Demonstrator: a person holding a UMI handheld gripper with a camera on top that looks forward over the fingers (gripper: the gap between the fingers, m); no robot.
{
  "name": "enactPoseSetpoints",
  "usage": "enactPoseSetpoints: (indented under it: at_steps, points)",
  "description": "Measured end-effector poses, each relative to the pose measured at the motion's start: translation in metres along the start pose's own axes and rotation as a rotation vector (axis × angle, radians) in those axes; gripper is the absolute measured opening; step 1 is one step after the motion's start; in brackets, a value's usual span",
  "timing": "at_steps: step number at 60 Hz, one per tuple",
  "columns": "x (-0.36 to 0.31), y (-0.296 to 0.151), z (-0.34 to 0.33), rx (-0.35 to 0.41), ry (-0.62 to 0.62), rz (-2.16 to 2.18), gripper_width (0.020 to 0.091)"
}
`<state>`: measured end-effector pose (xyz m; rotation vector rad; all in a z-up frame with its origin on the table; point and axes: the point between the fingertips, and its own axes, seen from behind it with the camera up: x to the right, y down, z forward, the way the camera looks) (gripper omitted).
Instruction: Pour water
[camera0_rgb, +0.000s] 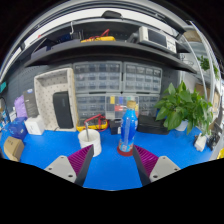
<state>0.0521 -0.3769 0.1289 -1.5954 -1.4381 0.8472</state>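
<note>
The hand-held gripper (107, 165) gapes empty over the blue table (110, 170), short of the bottle (127, 131).

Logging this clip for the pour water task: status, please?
Hand-held gripper open, holding nothing. Blue bottle upright on blue table, just beyond the fingers. White cup beside it. Path clear.

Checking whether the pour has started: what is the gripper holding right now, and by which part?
Nothing. The gripper is open and empty; the bottle stands on the blue table beyond its fingers.
</note>
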Motion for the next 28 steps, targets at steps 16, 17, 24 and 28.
enactPoseSetpoints:
  at_steps: [16, 17, 24, 28]
  points:
    - [-0.059, -0.043, -0.080, 0.064, -0.080, 0.030, 0.0795]
    - [-0.062, -0.044, -0.083, 0.068, -0.086, 0.028, 0.0792]
    - [-0.076, -0.046, -0.098, 0.069, -0.102, 0.011, 0.0802]
    - [-0.080, -0.042, -0.102, 0.060, -0.106, 0.000, 0.0802]
